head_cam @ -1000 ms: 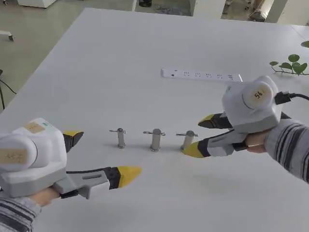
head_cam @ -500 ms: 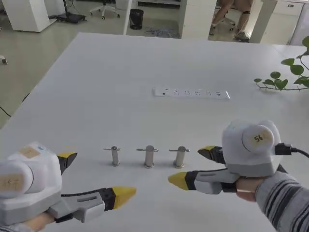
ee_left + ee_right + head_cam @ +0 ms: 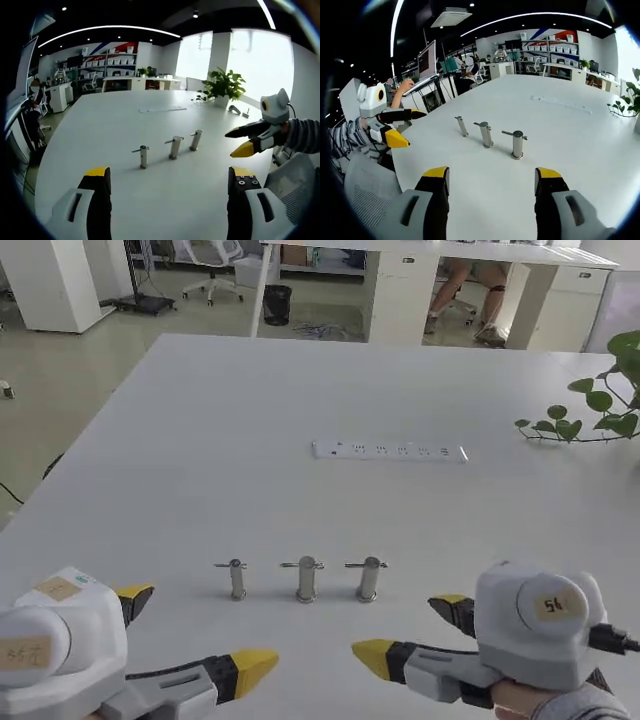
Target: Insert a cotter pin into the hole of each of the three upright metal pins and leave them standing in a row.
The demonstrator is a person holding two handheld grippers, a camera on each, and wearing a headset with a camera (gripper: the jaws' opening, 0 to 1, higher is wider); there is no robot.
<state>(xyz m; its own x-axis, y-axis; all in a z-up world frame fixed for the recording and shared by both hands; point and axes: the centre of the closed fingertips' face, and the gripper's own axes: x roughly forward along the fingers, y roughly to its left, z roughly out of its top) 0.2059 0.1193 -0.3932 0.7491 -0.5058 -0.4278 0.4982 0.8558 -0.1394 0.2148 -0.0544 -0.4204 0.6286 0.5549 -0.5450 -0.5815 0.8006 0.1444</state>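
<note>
Metal pins (image 3: 306,580) stand upright, cotter pins (image 3: 302,565) crosswise; left tool (image 3: 197,628) and right tool (image 3: 405,627) spread.

Open table (image 3: 190,450) around pin row (image 3: 307,581), power strip (image 3: 388,451)

Open office — a broad white counter (image 3: 200,440), pale floor (image 3: 60,350), desks (image 3: 400,290) and a rolling chair (image 3: 215,252) behind, bright windows (image 3: 250,55), curved ceiling light strips (image 3: 535,14) — leafy plant (image 3: 222,87) at the edge
</note>
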